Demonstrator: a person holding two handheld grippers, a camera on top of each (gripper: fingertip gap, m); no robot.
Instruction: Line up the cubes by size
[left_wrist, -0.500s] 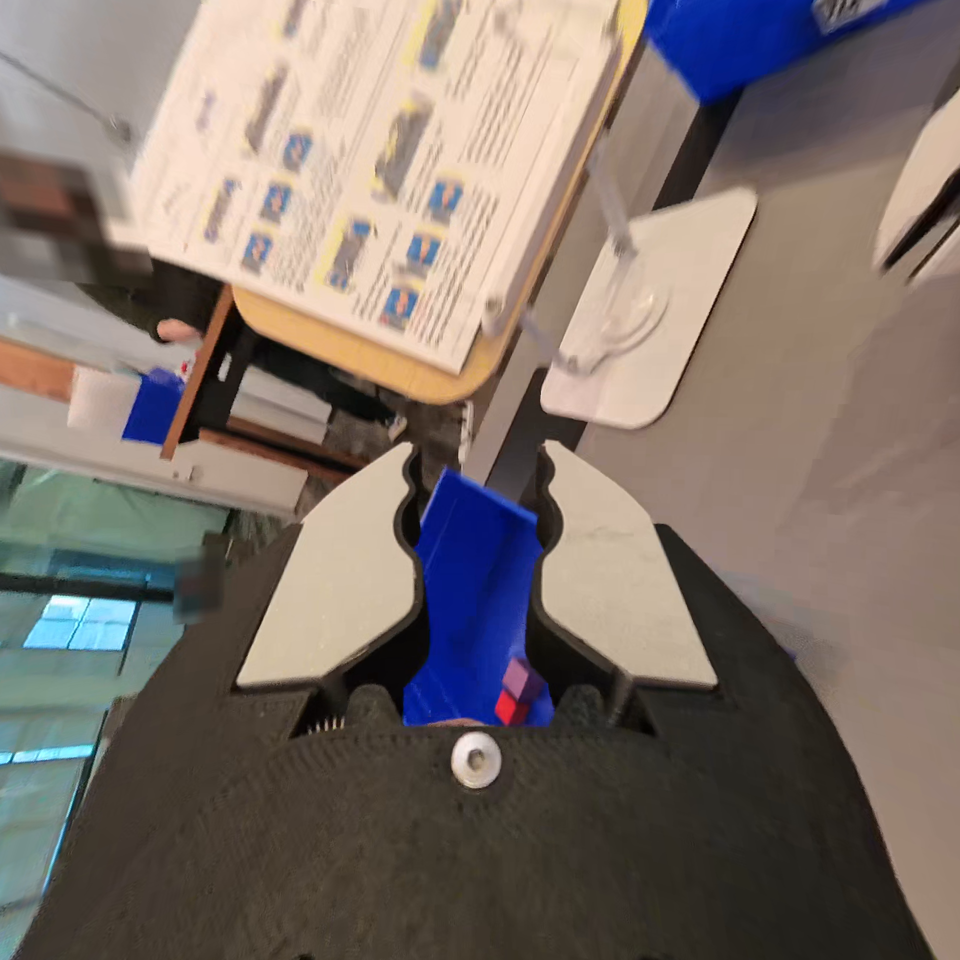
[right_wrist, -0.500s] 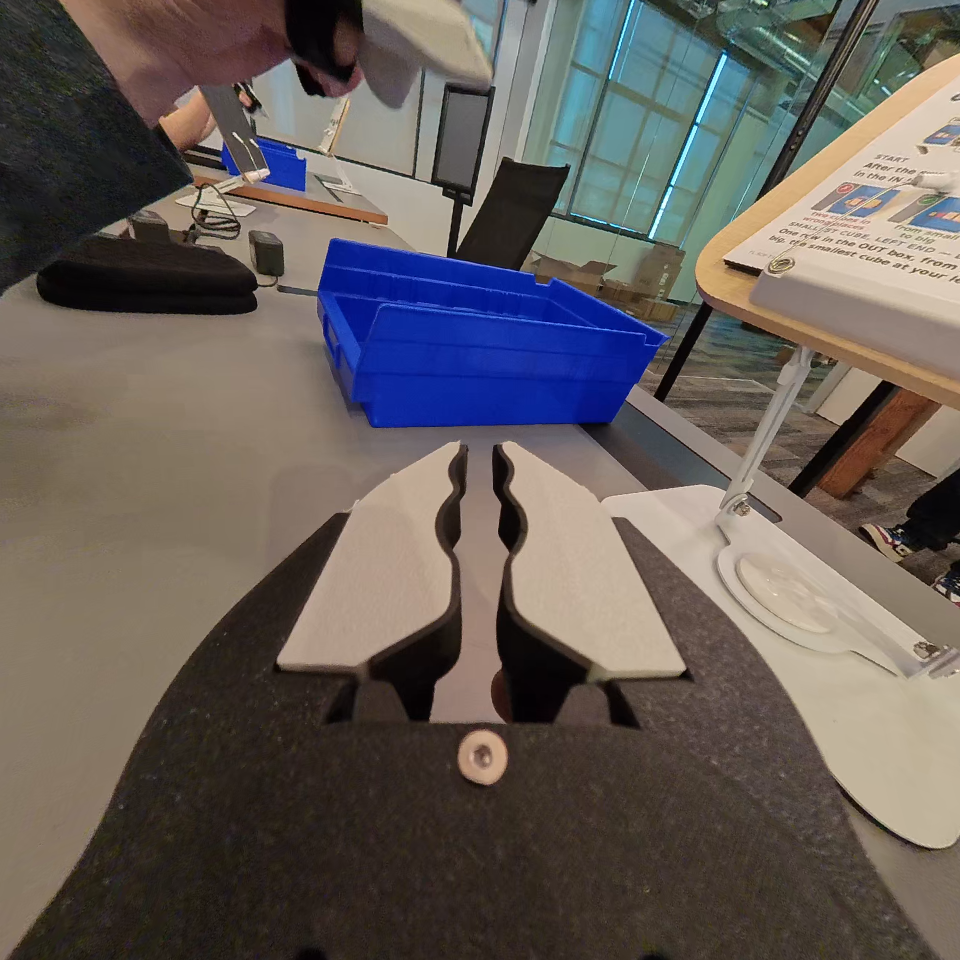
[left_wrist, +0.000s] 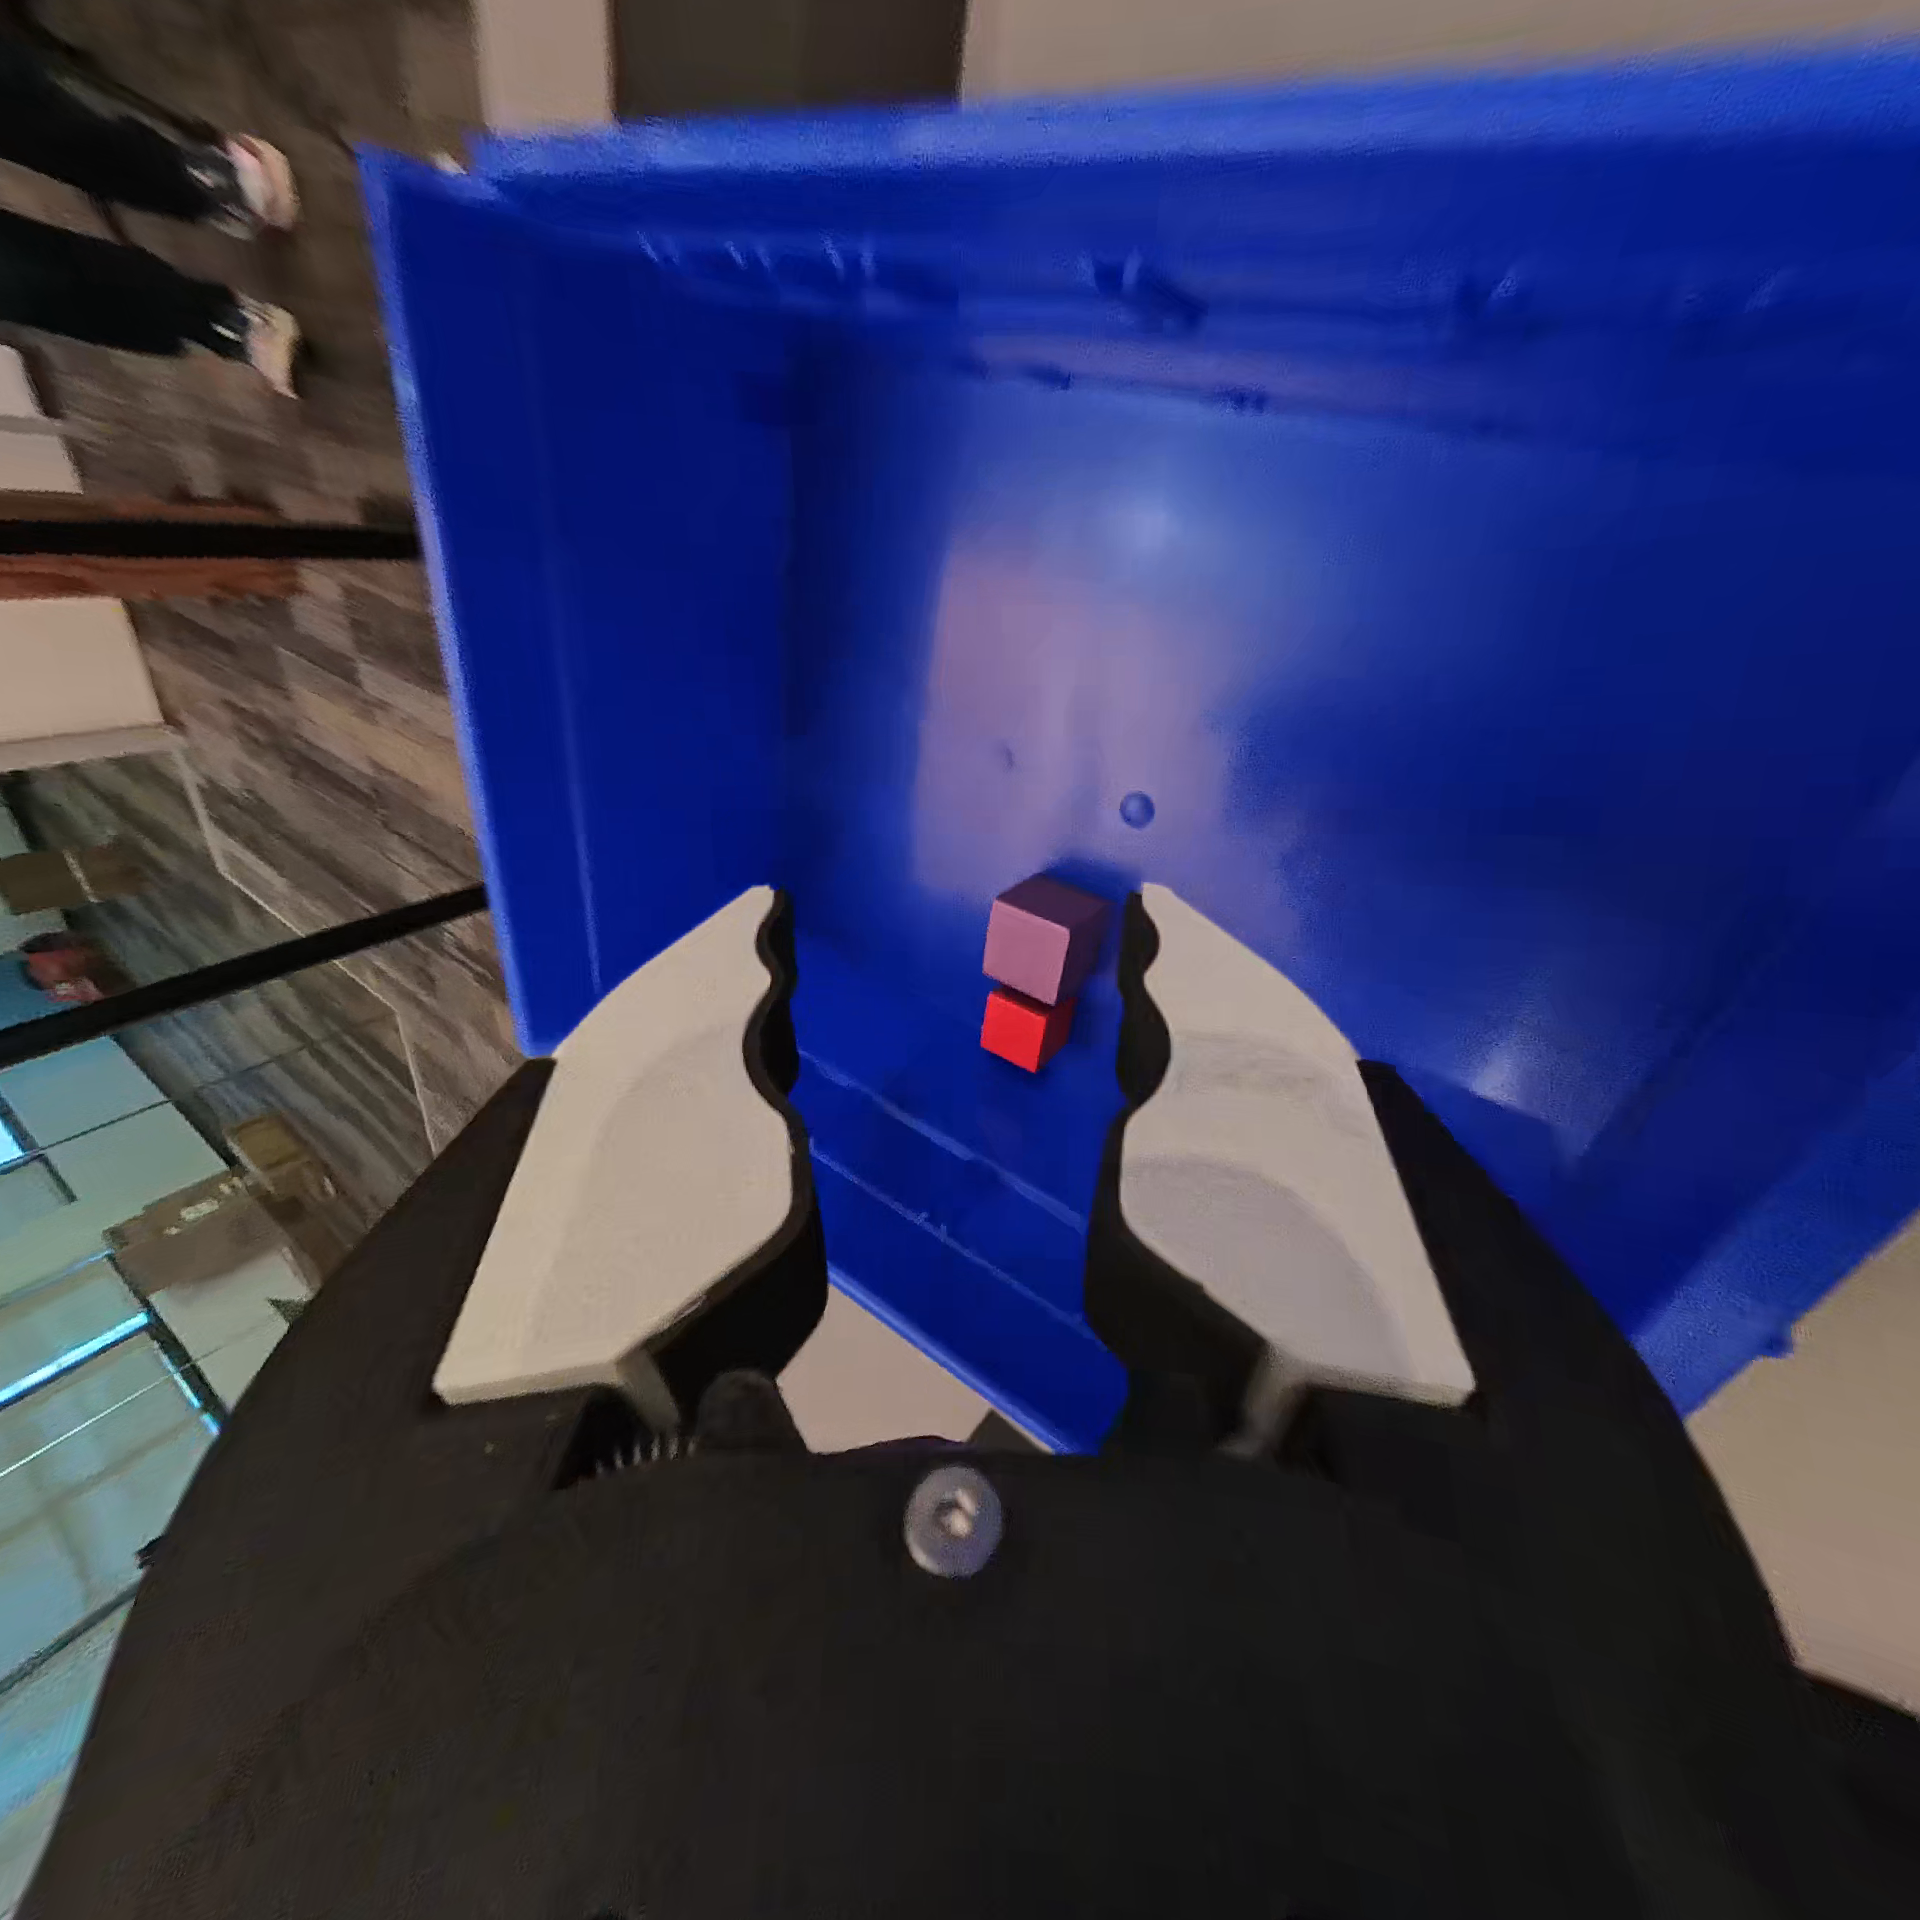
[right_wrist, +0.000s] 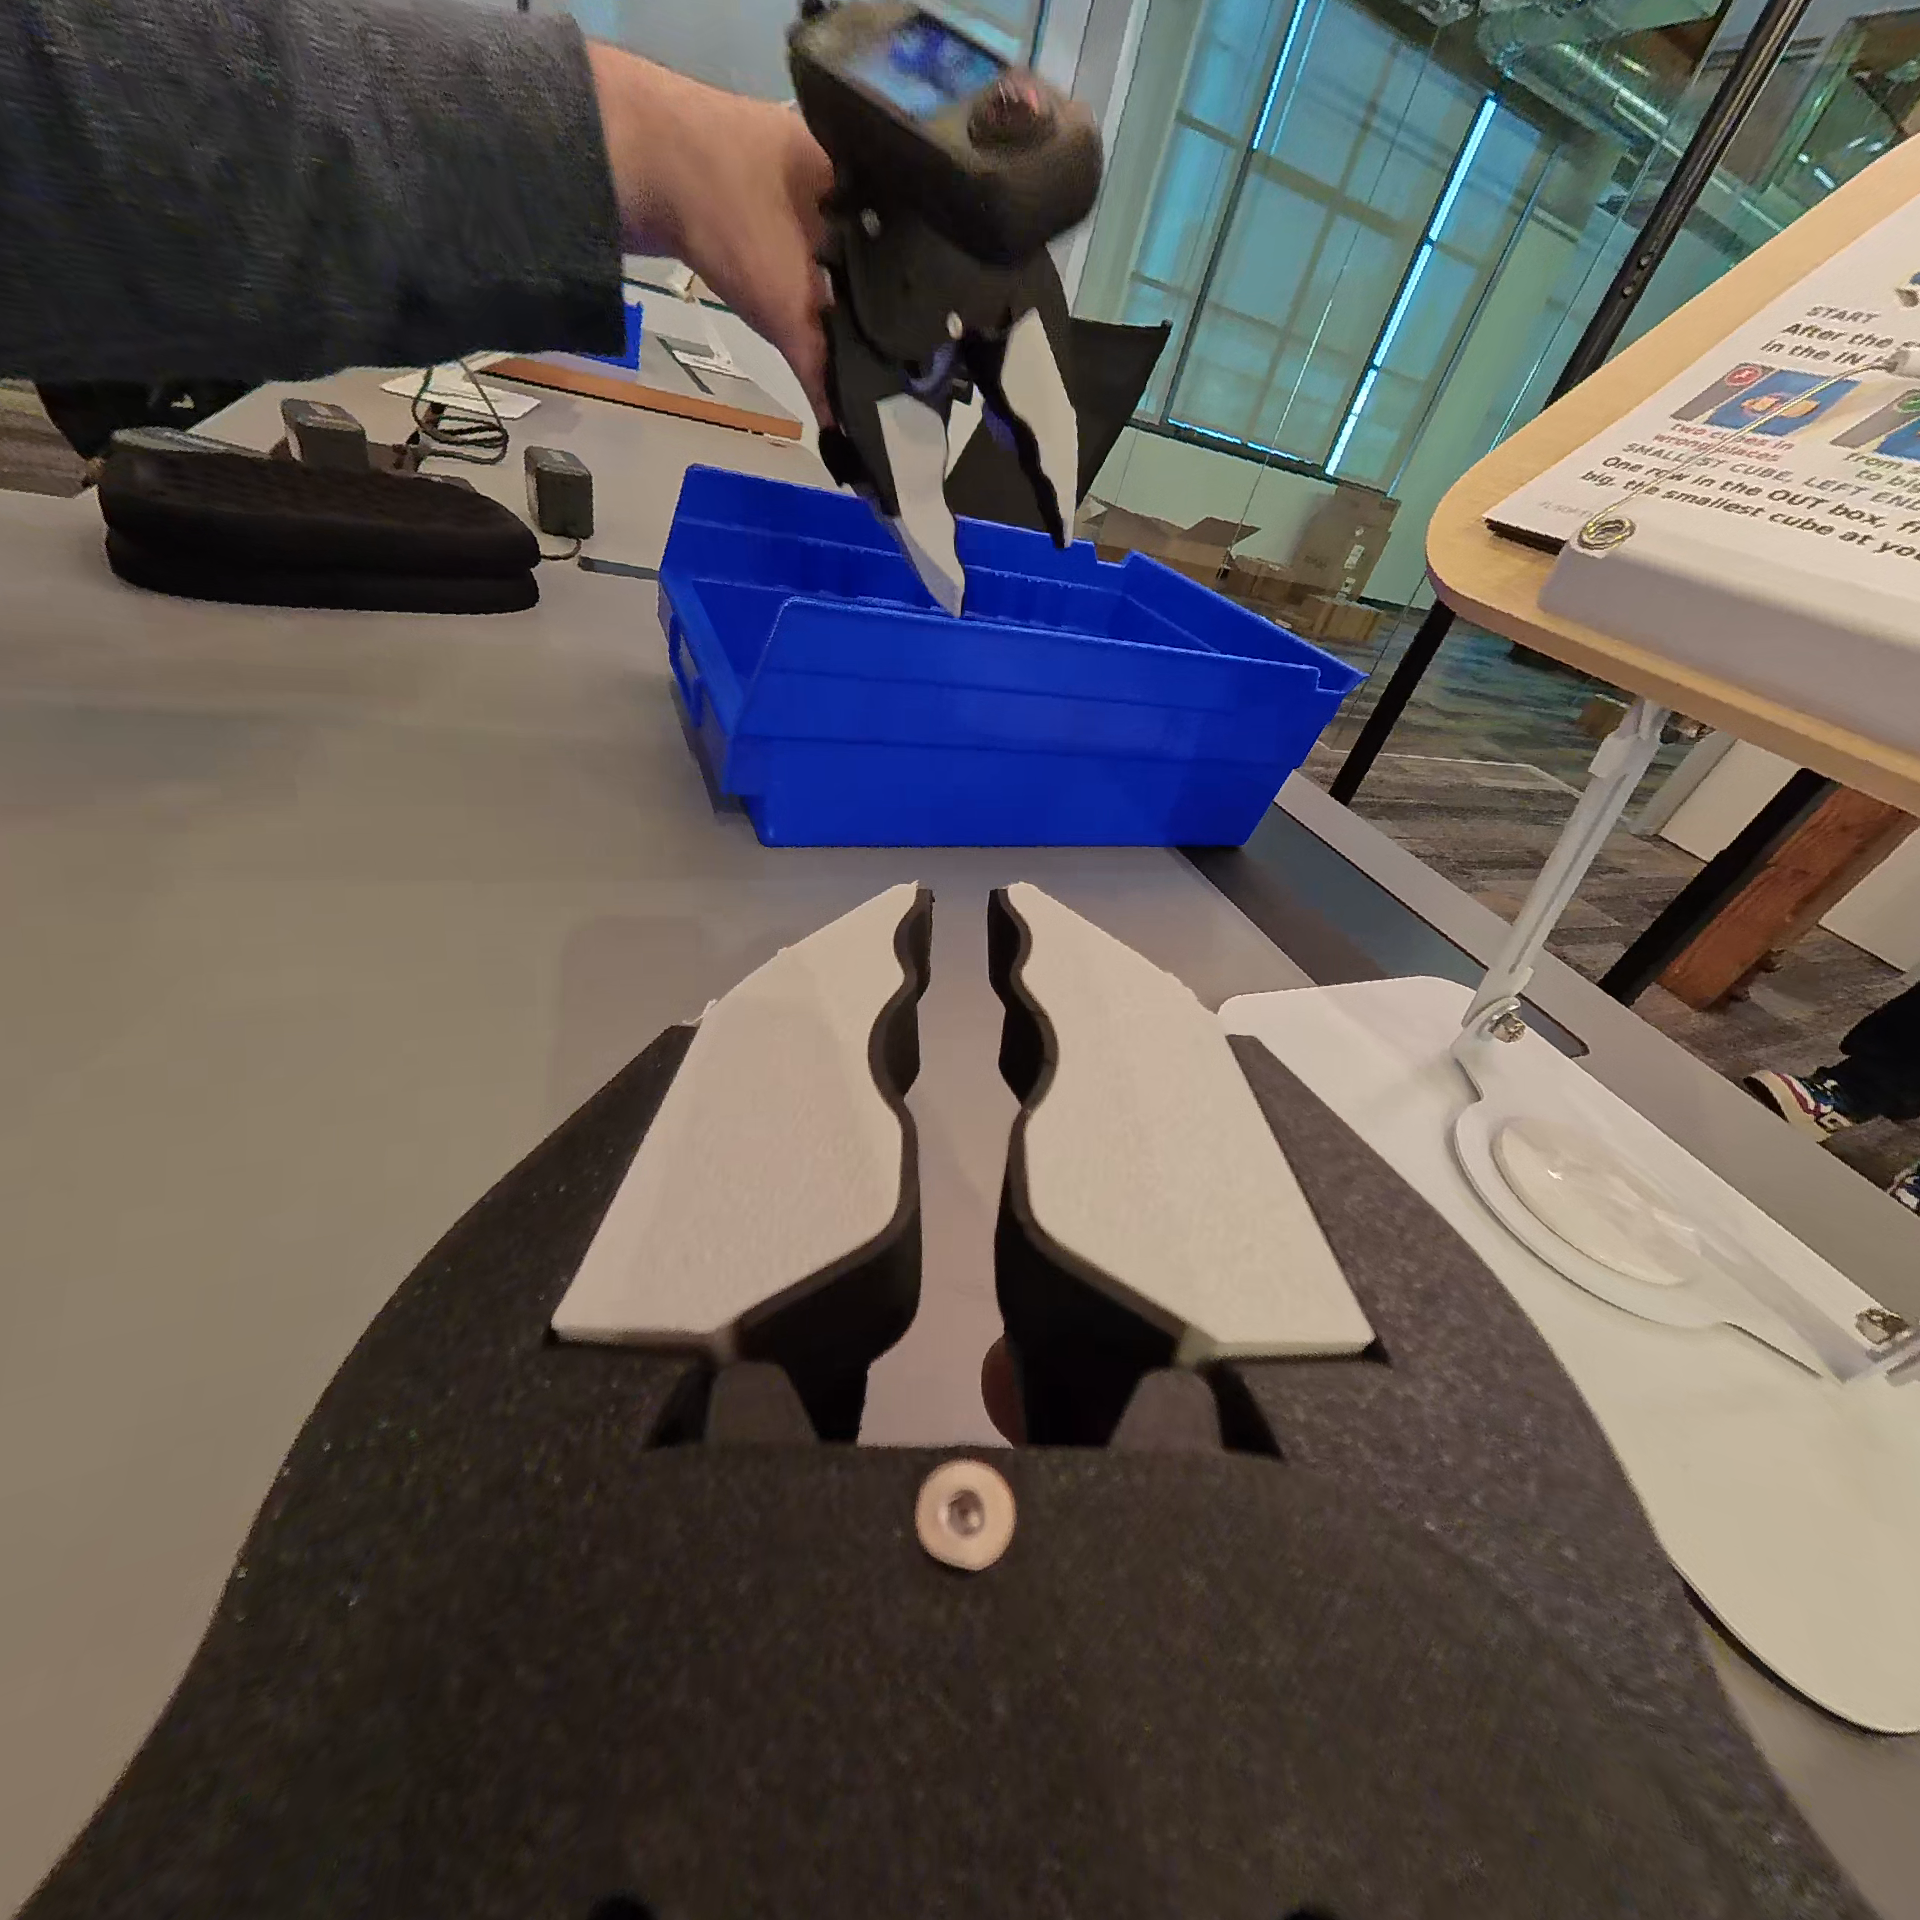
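Left wrist view: we look down into the blue bin (left_wrist: 1403, 623), which fills the upper and right parts of the frame.
Cubes: a purple cube (left_wrist: 1034, 948) and a smaller red cube (left_wrist: 1018, 1029) sit touching each other on the bin floor, just above the middle of the frame; we see only these two.
Left gripper (left_wrist: 951, 904): our jaws stand wide apart with nothing between the pads. The purple cube lies close to the right-hand fingertip (left_wrist: 1164, 935) and well clear of the left one, so we judge it is spread to take a cube, not yet centred on one.
Right wrist view: the same bin (right_wrist: 997, 727) sits on the grey table (right_wrist: 312, 883) at the centre of the frame, and the left gripper (right_wrist: 1003, 561) hangs over it from the upper middle, tips pointing down into it, held by a hand (right_wrist: 727, 229).
Right gripper (right_wrist: 956, 894): the jaws are nearly together with a narrow slit of bare table between them, gripping nothing. It rests low at the bottom centre, well apart from the bin, likely to stay out of the way.
Stand: a white base (right_wrist: 1558, 1247) with a printed sheet above fills the right edge.
Step, as we judge it: reaching in for a first cube.
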